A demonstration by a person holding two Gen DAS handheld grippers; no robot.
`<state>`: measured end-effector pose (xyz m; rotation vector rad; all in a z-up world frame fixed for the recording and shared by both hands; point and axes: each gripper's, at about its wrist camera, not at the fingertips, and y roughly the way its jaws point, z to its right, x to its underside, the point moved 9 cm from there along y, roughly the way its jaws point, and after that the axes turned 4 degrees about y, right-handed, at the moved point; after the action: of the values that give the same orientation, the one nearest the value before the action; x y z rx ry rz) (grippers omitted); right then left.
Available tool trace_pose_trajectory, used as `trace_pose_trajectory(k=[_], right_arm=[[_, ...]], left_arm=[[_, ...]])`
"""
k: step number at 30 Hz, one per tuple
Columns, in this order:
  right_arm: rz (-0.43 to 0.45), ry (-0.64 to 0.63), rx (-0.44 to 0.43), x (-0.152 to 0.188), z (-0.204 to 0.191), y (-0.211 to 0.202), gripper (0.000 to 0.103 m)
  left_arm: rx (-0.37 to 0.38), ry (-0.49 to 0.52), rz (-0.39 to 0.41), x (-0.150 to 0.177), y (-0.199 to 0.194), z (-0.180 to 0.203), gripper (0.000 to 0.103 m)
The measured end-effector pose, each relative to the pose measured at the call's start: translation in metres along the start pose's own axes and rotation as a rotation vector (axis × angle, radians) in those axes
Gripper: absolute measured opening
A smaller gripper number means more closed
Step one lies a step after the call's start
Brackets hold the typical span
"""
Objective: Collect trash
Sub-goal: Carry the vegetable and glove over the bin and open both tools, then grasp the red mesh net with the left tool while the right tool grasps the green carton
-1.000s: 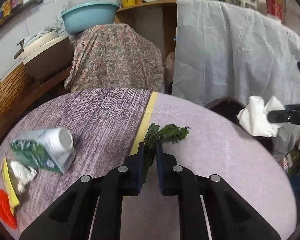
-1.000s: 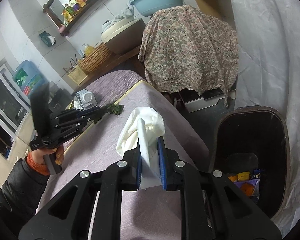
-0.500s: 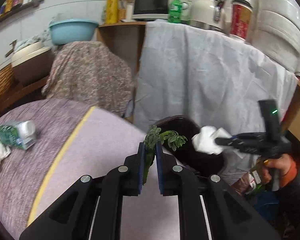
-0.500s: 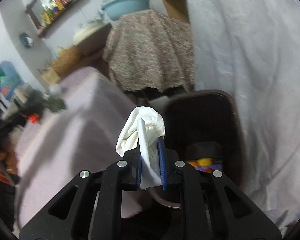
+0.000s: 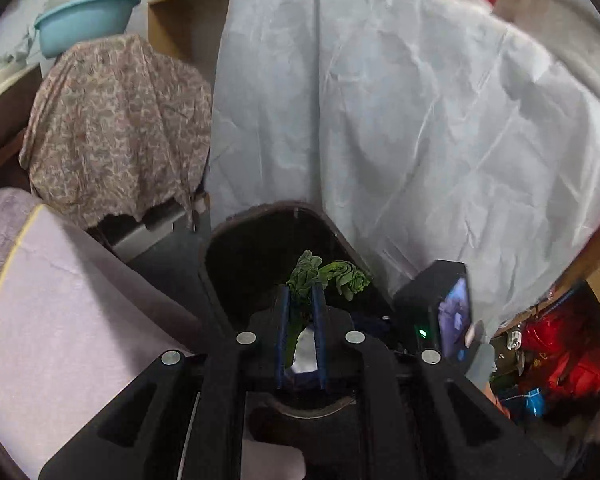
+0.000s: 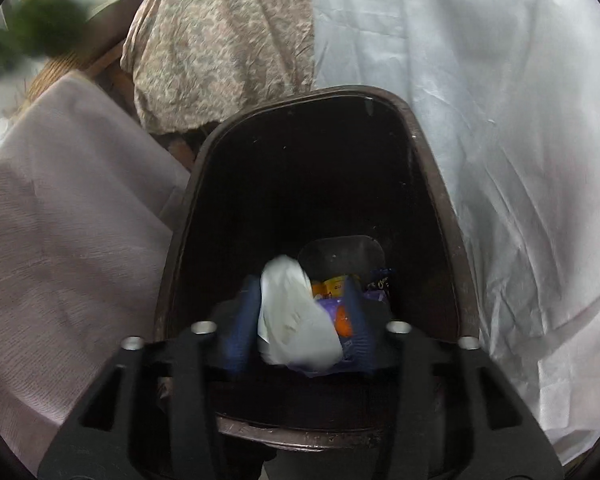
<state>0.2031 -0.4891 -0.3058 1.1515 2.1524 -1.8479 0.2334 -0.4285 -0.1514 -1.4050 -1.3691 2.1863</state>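
A dark brown trash bin [image 6: 420, 128] stands on the floor beside the table, and both grippers hang over its mouth. My right gripper [image 6: 302, 286] is opening; a crumpled white tissue [image 6: 292, 312] is still between the parted, blurred fingers, loose above the bin's inside. In the left wrist view my left gripper [image 5: 301, 292] is shut on the stem of a green leafy scrap [image 5: 340, 276], held over the bin [image 5: 260, 216]. The right gripper's black body [image 5: 440, 312] shows just to its right. The same leafy scrap [image 6: 44, 28] is a green blur at the top left of the right wrist view.
Orange and purple wrappers [image 6: 336, 288] lie at the bin's bottom. The table with its lilac cloth [image 5: 60, 320] borders the bin on the left. A floral cloth [image 5: 116, 120] and a pale sheet [image 5: 420, 120] hang behind, and red bags [image 5: 560, 352] sit low right.
Both grippers swung from above the table to over the bin, and the right one sank toward it. The right jaws have parted around the tissue. The left still grips the greens.
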Motion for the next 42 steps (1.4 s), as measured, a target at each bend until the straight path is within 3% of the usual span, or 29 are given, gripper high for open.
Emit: trace_pose_trajectory(k=[3, 7, 16, 18, 20, 23, 26, 31, 35, 38, 42], right_arm=[[0.046, 0.002, 0.035, 0.006, 0.006, -0.015, 0.051], [0.131, 0.016, 0.134, 0.023, 0.023, -0.049, 0.069], [0.139, -0.004, 0.258, 0.051, 0.047, -0.073, 0.070], [0.144, -0.002, 0.255, 0.050, 0.049, -0.076, 0.070], [0.157, 0.001, 0.259, 0.048, 0.050, -0.080, 0.072], [0.168, 0.008, 0.264, 0.045, 0.053, -0.085, 0.073], [0.175, 0.016, 0.263, 0.041, 0.050, -0.089, 0.074], [0.208, -0.005, 0.236, 0.030, 0.031, -0.103, 0.077], [0.241, -0.009, 0.164, 0.018, 0.003, -0.119, 0.078], [0.256, -0.032, 0.092, 0.009, -0.026, -0.130, 0.079], [0.266, -0.095, -0.044, -0.002, -0.079, -0.145, 0.081]], left_arm=[[-0.024, -0.061, -0.089, 0.006, 0.033, 0.001, 0.012], [-0.066, -0.108, -0.166, 0.014, 0.068, -0.001, 0.012], [-0.063, -0.054, -0.262, 0.032, 0.109, 0.016, 0.014], [-0.065, -0.025, -0.273, 0.034, 0.111, 0.018, 0.017], [-0.071, -0.020, -0.274, 0.033, 0.112, 0.019, 0.034], [-0.067, -0.027, -0.229, 0.025, 0.103, 0.019, 0.056], [-0.060, -0.008, -0.168, 0.012, 0.086, 0.022, 0.069], [-0.097, 0.026, -0.040, -0.012, 0.038, 0.022, 0.079], [-0.089, 0.033, 0.085, -0.021, -0.024, 0.013, 0.090], [-0.109, 0.037, 0.167, -0.014, -0.070, -0.008, 0.094], [-0.166, 0.007, 0.210, 0.008, -0.118, -0.053, 0.095]])
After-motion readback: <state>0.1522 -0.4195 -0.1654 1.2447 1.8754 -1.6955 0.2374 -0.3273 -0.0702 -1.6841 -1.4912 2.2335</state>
